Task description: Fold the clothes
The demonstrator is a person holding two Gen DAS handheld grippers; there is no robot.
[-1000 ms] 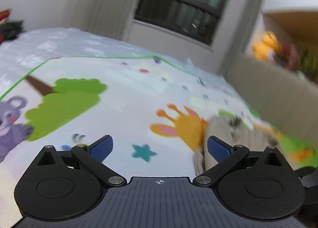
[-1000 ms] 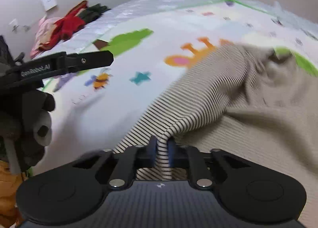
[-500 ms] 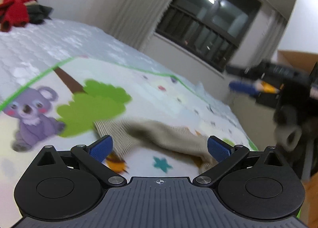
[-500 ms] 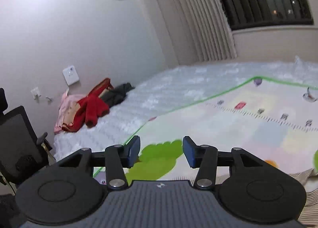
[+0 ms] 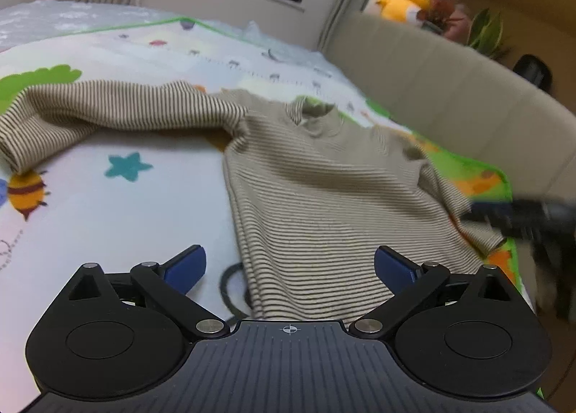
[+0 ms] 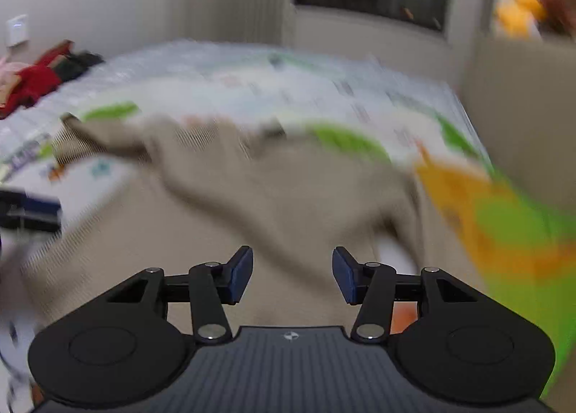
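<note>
Sweater (image 5: 324, 182): striped beige, spread on the cartoon mat (image 5: 118, 218), one sleeve stretched left.
Left gripper (image 5: 289, 265): jaws wide, empty.
Right gripper (image 6: 292, 270): jaws parted, empty.

No legible text, brand, number or sign in either current view. Left wrist view: the white cartoon-printed play mat (image 5: 108, 218) carries faint grey marks at its far left edge, too small and cut off to read. A row of tiny printed figures runs across the mat's far part, not resolvable as characters. Right wrist view: heavily motion-blurred; nothing readable. The white wall plate (image 6: 16, 29) on the pale wall shows no lettering.
</note>
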